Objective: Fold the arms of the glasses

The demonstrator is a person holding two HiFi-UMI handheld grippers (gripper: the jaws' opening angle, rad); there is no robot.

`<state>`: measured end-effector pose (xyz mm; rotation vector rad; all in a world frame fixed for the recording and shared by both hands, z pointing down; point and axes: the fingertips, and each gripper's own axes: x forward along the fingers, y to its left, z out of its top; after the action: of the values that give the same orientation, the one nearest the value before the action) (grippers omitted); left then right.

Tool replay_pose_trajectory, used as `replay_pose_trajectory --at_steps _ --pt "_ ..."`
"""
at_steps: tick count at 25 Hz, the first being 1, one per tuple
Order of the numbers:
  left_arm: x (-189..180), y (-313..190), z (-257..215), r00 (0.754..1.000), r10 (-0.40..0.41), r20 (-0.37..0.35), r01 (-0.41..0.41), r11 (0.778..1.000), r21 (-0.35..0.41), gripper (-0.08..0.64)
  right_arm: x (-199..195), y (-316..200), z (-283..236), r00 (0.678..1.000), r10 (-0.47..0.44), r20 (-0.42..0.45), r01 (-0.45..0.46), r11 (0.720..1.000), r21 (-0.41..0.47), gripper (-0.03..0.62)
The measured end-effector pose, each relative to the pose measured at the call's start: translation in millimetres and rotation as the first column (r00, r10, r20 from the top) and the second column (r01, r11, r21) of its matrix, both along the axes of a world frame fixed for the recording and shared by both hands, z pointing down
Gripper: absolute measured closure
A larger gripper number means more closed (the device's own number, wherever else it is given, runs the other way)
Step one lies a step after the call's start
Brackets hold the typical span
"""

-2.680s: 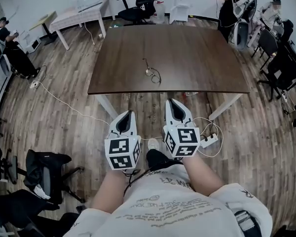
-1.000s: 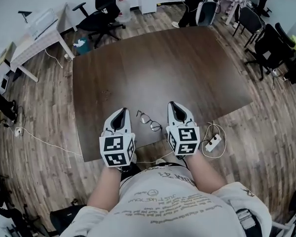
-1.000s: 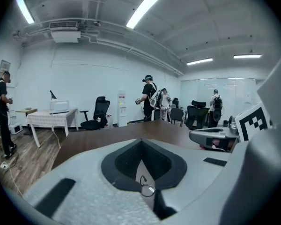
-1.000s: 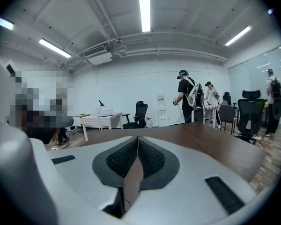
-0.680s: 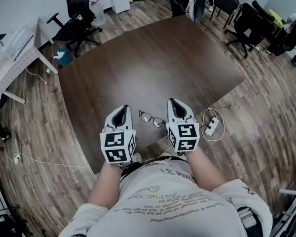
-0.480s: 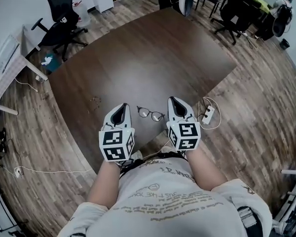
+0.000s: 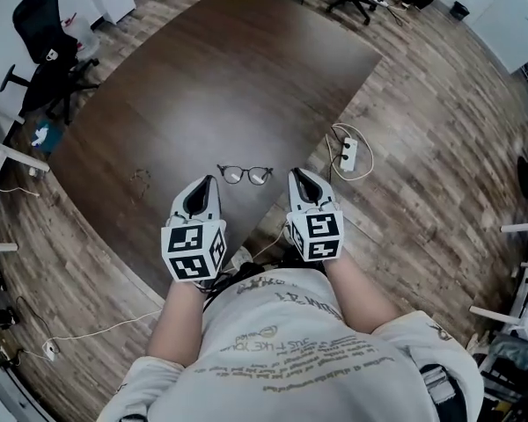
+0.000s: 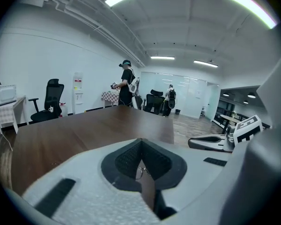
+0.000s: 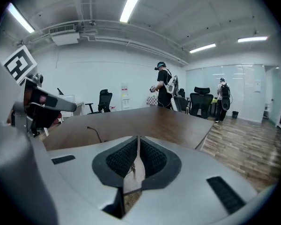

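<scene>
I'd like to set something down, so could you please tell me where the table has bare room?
The table is bare across its whole far stretch beyond the glasses, and also left of the left gripper, bar a few specks. It is crowded only at the near edge, where the glasses lie between the left gripper and the right gripper.

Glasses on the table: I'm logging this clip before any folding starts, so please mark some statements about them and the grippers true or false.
1. The glasses lie on the table between the tips of the left gripper and the right gripper. True.
2. The left gripper is clamped on the glasses. False: its jaws are together on nothing, short of the frame.
3. The right gripper's jaws are together and empty. True.
4. The glasses sit mid-table. False: they lie near the edge closest to the person.
5. A power strip lies on the table. False: it is on the floor.
</scene>
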<state>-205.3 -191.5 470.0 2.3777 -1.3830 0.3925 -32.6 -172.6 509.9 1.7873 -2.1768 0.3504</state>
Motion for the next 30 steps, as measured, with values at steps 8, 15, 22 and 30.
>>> replay_pose_trajectory --at_steps 8,15,22,30 --pt "11 15 16 0.998 0.059 0.024 -0.058 0.998 -0.036 0.546 -16 10 47 0.995 -0.064 -0.075 0.058 0.996 -0.075 0.488" --pt "5 19 17 0.998 0.044 0.046 -0.042 0.998 -0.039 0.546 -16 -7 71 0.978 -0.100 -0.185 0.078 0.989 -0.124 0.489" --pt "-2 17 14 0.998 0.030 0.049 -0.029 0.999 -0.026 0.546 -16 -19 84 0.957 -0.117 -0.266 0.083 0.987 -0.136 0.521" --pt "-10 21 14 0.999 0.030 0.041 -0.029 0.999 -0.028 0.546 -21 -28 85 0.941 -0.108 -0.321 0.067 0.989 -0.134 0.551"
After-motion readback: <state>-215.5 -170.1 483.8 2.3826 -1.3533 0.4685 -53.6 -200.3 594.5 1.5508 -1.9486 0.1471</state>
